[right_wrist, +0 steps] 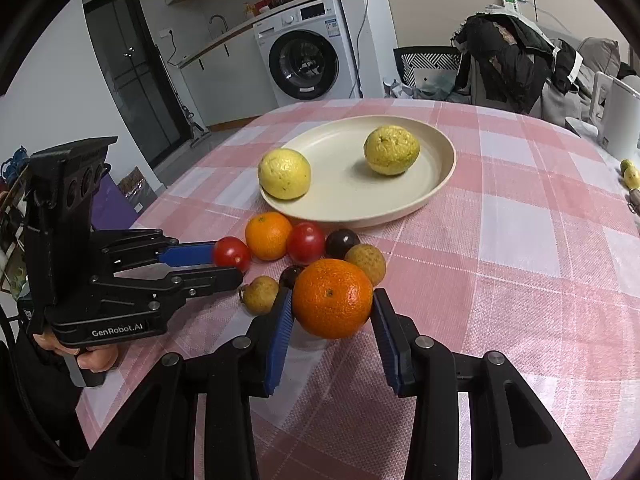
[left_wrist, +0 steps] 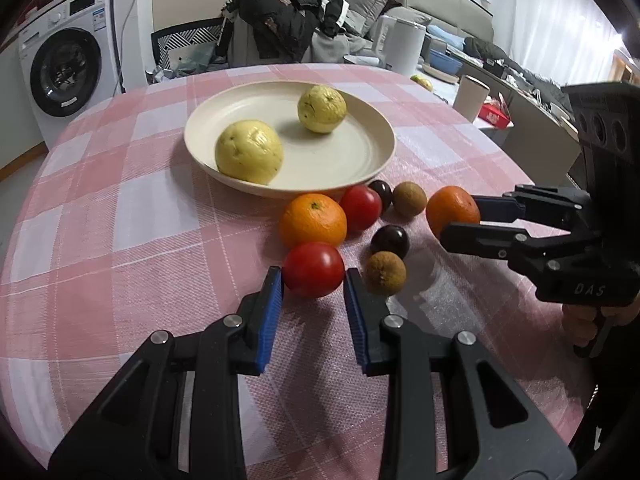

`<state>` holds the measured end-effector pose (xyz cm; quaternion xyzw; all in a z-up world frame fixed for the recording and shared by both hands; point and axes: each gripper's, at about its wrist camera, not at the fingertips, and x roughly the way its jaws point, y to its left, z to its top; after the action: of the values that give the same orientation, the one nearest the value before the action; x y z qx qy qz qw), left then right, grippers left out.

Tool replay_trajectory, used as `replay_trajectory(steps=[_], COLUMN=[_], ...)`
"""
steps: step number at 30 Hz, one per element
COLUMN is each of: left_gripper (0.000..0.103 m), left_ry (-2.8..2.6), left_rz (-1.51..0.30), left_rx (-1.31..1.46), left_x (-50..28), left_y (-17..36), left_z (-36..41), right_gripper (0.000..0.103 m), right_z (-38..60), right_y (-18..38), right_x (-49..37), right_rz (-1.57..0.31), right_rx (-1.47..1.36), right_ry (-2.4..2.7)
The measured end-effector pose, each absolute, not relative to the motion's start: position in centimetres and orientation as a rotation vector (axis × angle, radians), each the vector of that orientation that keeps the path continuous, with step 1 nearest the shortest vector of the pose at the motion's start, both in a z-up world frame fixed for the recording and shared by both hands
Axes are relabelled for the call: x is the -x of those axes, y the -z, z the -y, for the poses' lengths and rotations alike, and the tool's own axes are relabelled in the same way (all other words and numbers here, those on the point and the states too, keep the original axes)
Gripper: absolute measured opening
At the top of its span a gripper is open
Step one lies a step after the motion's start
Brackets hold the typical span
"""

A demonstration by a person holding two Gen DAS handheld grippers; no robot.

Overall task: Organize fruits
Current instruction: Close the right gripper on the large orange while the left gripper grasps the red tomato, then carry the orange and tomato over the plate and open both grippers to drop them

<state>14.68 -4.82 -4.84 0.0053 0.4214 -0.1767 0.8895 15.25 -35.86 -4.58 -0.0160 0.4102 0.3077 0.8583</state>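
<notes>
A cream plate [left_wrist: 360,160] [right_wrist: 436,176] on the pink checked tablecloth holds two yellow guavas [left_wrist: 249,151] [left_wrist: 322,109]. In front of it lie an orange [left_wrist: 313,220], a red tomato [left_wrist: 361,207], two dark plums [left_wrist: 389,240] and two brown longans [left_wrist: 385,273]. My left gripper [left_wrist: 314,280] [right_wrist: 228,265] has its blue pads closed against a second red tomato [left_wrist: 314,269] [right_wrist: 232,254] on the cloth. My right gripper [right_wrist: 332,310] [left_wrist: 460,216] has its pads against a second orange [right_wrist: 332,298] [left_wrist: 452,210] on the cloth.
A washing machine [right_wrist: 306,52] stands beyond the table. A chair piled with dark clothes [right_wrist: 508,52] is at the far edge. A white cylinder container [left_wrist: 406,46] and a paper cup [left_wrist: 472,96] stand off the table's right side. Small fruits [right_wrist: 630,172] lie at the right.
</notes>
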Motion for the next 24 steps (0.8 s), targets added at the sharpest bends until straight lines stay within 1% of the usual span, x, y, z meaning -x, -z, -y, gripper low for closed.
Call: replay_trajectory(steps=[14, 24], left_gripper=[0.028, 0.028], left_ry=[0.332, 0.305], left_rz=[-0.795, -0.765], left_rx=[-0.01, -0.002], left_x=[-14.3, -15.3], left_y=[2.4, 1.2], left_z=[4.1, 3.6], right_gripper=[0.04, 0.04], right_z=[36.4, 36.6], right_y=[2.8, 1.8], right_x=[-15.5, -16.8], right_rz=[-0.771, -0.741], right_rx=[-0.036, -0.095], right_ry=[-0.632, -0.613])
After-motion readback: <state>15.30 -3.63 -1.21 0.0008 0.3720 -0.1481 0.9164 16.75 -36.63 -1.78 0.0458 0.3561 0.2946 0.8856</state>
